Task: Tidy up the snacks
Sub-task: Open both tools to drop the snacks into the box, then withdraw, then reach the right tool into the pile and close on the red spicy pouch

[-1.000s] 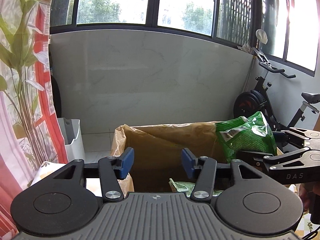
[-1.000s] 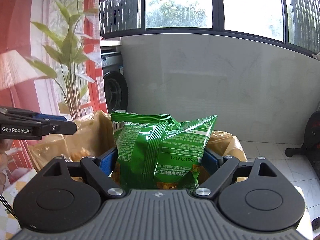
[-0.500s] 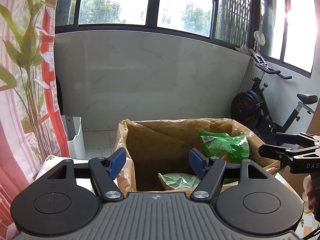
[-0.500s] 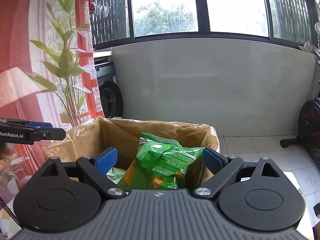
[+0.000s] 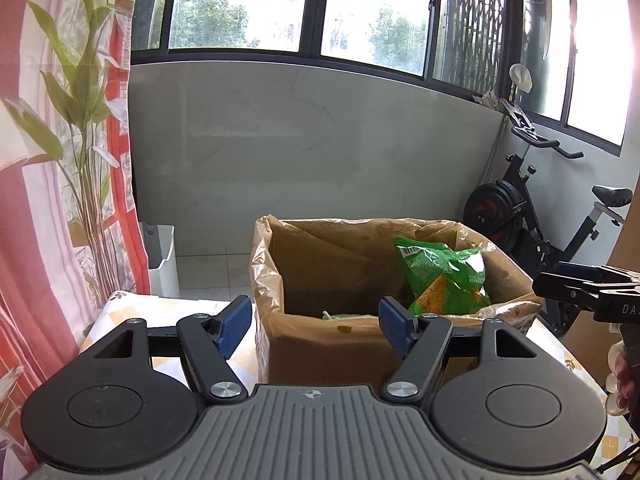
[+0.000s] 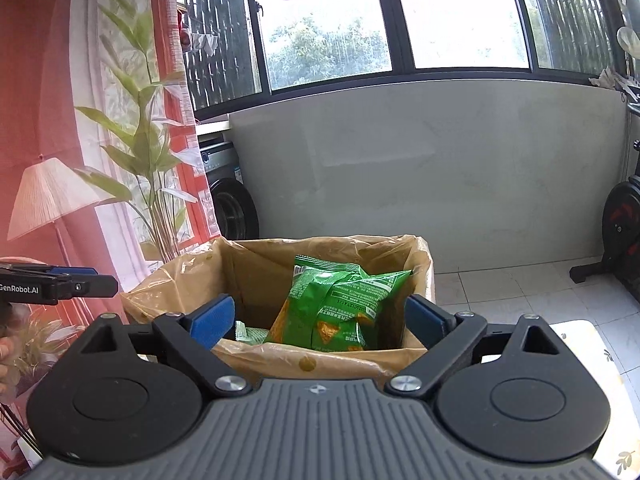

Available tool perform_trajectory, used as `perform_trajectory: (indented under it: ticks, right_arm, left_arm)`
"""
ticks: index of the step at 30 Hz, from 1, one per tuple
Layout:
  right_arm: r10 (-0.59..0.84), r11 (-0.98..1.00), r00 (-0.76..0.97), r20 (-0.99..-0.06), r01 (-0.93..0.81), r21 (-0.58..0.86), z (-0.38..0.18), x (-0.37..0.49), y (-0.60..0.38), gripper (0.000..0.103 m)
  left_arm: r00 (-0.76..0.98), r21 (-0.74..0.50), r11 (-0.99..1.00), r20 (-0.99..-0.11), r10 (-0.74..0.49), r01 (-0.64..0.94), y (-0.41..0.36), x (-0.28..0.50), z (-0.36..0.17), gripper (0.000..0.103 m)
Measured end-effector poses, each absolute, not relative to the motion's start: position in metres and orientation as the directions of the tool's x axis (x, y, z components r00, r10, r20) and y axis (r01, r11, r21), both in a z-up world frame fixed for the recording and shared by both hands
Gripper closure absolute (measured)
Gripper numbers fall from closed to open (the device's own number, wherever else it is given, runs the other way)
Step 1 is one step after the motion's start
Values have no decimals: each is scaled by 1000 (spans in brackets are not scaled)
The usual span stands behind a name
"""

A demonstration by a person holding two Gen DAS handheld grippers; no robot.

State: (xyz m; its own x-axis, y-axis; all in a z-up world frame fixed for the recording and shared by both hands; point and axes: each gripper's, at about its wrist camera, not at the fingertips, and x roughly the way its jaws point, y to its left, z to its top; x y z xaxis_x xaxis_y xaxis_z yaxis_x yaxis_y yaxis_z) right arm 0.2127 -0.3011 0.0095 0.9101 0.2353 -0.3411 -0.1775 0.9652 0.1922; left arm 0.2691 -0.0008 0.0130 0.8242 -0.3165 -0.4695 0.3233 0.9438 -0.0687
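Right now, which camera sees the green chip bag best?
The right wrist view: the green chip bag stands near the middle, close, with its printed label facing the camera. The left wrist view shows the same bag smaller, off to the right inside the lined box.

The left gripper [image 5: 316, 322] points forward and slightly downward, its blue-padded fingers [image 5: 234, 324] spread apart with nothing between them. Its jaws have just been opening, then settled. The right gripper [image 6: 318, 322] also points forward and a little down, fingers [image 6: 212, 320] spread wider, nothing pressed between the pads; its jaws have just been opening too. In the left wrist view the right gripper shows at the right edge, side-on, with part of the person's right hand [image 5: 624, 376] on its handle. In the right wrist view the left gripper juts in from the left edge.
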Motion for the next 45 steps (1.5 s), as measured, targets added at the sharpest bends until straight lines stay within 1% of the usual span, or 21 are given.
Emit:
perform_trajectory:
  ticks: [6,16,22,27,34,37,45]
  right_arm:
    - [237,961,912,-335,-170,218,-3,195,-305,9]
    - [193,975,915,-354,-137,177,-33,169,-298,9]
    - [191,976,882,-431,-125,177,-67,159,-293,10]
    - [188,973,855,-484,-95,211,-93,148,-297,10]
    - [157,985,800,-579,-82,154,-127,128,-295,12]
    - [153,986,770,-619,-78,147,-140,120,-295,15]
    - [156,985,756,-635,-74,154,-146,116,-297,16]
  left_arm:
    - [829,-72,956,-482,-284,285,18,249,1,31]
    - [817,-119,970,-524,-241,210,37,216,-41,31]
    - [771,-147,972,-592,-236,184,38,205,-76,31]
    - [757,-155,974,-613,-226,164,39,200,-93,31]
    - [719,-169,973,-656,-229,157,31,193,-114,31]
    - [702,-161,974,-675,-228,162,28,192,-121,31]
    - [681,-150,973,-695,-230,176,21,193,-129,31]
